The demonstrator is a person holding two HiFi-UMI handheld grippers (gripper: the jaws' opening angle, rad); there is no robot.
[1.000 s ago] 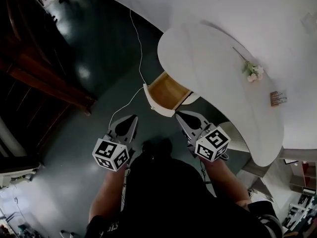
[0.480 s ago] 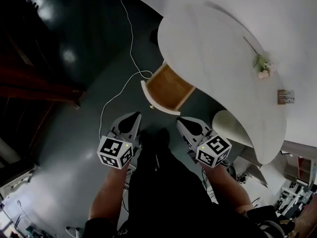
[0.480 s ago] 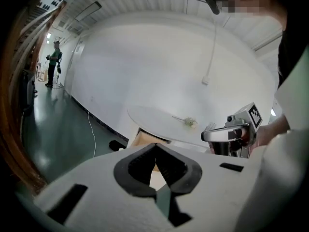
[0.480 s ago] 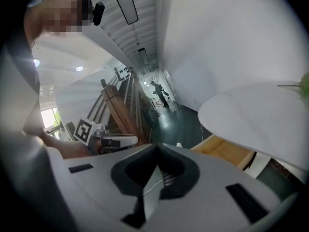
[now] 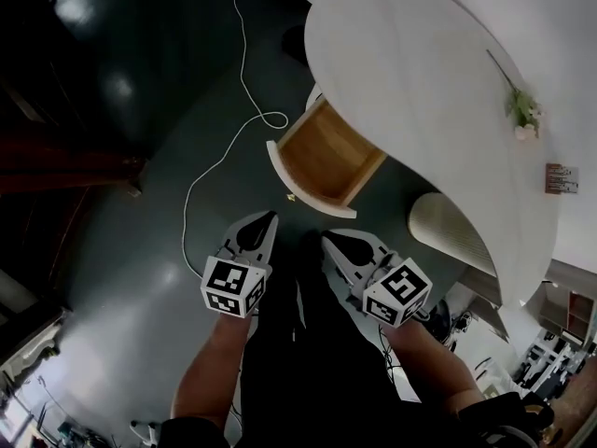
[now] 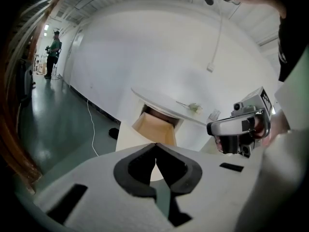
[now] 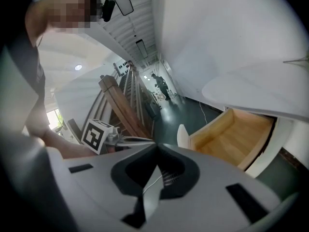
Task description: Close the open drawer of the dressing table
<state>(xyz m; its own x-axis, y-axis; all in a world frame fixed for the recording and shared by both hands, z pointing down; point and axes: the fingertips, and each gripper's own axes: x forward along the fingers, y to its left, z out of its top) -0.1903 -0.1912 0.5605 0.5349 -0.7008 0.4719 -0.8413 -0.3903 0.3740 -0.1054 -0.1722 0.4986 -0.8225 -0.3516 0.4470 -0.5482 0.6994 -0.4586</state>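
The white dressing table (image 5: pixel 420 73) has one drawer (image 5: pixel 328 160) pulled out, its wooden inside bare and its white front (image 5: pixel 300 190) facing me. Both grippers hover above the dark floor just short of that front. My left gripper (image 5: pixel 270 217) is shut with nothing in it, and its tips point at the front's left part. My right gripper (image 5: pixel 326 239) is also shut and empty, a little below the front's right end. The left gripper view shows the drawer (image 6: pixel 155 128) past the closed tips (image 6: pixel 155 144). In the right gripper view the drawer (image 7: pixel 234 134) lies to the right of the closed tips (image 7: pixel 157 144).
A white cable (image 5: pixel 227 143) loops over the floor left of the drawer. A ribbed white stool (image 5: pixel 450 229) stands under the table at the right. A flower sprig (image 5: pixel 520 113) and a small card (image 5: pixel 562 176) lie on the tabletop. Dark wooden furniture (image 5: pixel 56 166) lines the left side.
Both grippers have sunk and come closer to the drawer front. The drawer now looks larger and sits just ahead of the tips. Both stayed shut.
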